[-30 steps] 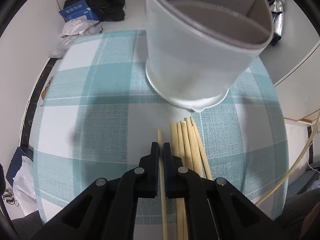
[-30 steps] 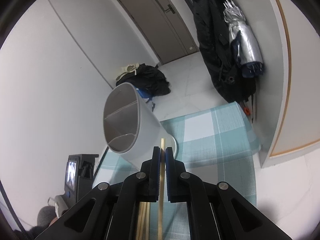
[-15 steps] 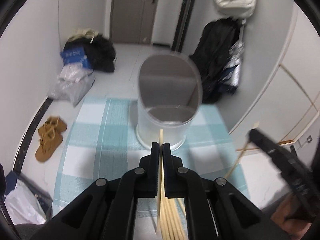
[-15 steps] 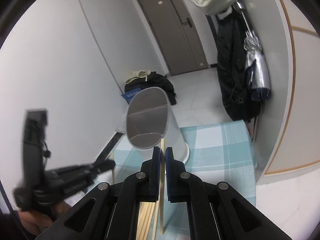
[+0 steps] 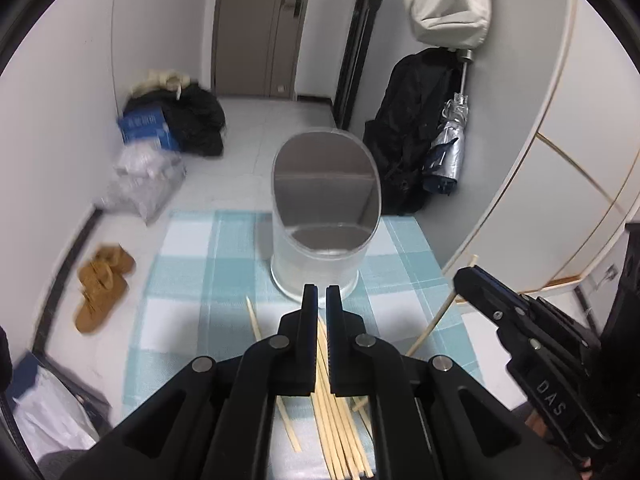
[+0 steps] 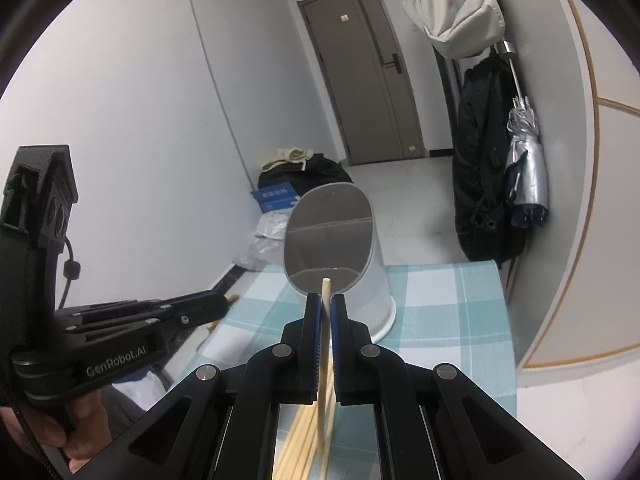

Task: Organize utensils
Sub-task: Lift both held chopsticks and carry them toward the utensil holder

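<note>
A white oval utensil holder point(image 5: 320, 232) with an inner divider stands on the blue checked tablecloth point(image 5: 192, 280); it also shows in the right wrist view point(image 6: 340, 256). My right gripper point(image 6: 326, 300) is shut on one wooden chopstick point(image 6: 325, 356), held above the cloth and pointing at the holder; it shows at the right of the left wrist view point(image 5: 464, 276). My left gripper point(image 5: 321, 292) is raised above the cloth with its jaws nearly closed and nothing between them. Several chopsticks point(image 5: 336, 436) lie in a pile below it, and one chopstick point(image 5: 254, 322) lies apart to the left.
Brown shoes point(image 5: 100, 284), plastic bags point(image 5: 144, 184) and dark clothes point(image 5: 192, 116) lie on the floor to the left. A black coat point(image 5: 412, 132) and a folded umbrella point(image 5: 448, 152) hang to the right. A door point(image 5: 256, 28) is at the far end.
My left gripper has risen away from the cloth and let go of its chopstick, which now lies on the cloth. My right gripper keeps its chopstick, now aimed nearer the holder's opening.
</note>
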Demonstrator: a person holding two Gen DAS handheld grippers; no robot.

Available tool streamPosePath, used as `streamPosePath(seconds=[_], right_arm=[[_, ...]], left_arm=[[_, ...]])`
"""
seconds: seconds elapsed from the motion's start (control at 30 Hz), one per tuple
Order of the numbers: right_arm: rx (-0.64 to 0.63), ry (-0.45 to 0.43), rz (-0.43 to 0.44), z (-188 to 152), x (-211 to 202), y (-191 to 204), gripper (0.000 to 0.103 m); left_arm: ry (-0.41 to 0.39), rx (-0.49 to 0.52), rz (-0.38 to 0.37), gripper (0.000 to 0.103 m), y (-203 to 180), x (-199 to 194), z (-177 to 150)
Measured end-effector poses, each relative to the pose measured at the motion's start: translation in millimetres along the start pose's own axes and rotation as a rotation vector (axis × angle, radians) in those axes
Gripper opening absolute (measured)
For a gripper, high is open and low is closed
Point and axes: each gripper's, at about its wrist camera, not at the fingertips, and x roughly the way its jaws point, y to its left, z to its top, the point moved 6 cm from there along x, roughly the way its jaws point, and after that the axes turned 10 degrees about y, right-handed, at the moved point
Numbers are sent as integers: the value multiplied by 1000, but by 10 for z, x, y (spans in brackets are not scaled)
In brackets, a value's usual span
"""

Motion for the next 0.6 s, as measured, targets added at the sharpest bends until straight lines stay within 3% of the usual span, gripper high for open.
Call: streamPosePath(seconds=[0.07, 0.13, 0.2, 0.23, 0.33, 0.47, 0.6], right_arm=[[17, 4, -1, -15, 4, -45, 4], [35, 6, -3, -21, 6, -93, 4], [67, 10, -3, -23, 19, -168, 4], [84, 11, 0, -24, 22, -204, 4], [144, 19, 11, -29, 41, -355, 4], [226, 45, 8, -52, 108, -592, 5], [333, 67, 0, -87, 185, -875, 5]], left_arm=[[29, -65, 30, 0, 225, 89, -19], [110, -118, 31, 10, 450, 282, -56], [197, -170, 27, 54, 627, 489, -114], [226, -196, 25, 58, 709, 582, -145], [264, -217, 61, 59, 849, 821, -207], [373, -173, 104, 60, 813, 1219, -258], [413, -172, 152, 60, 821, 1459, -222]])
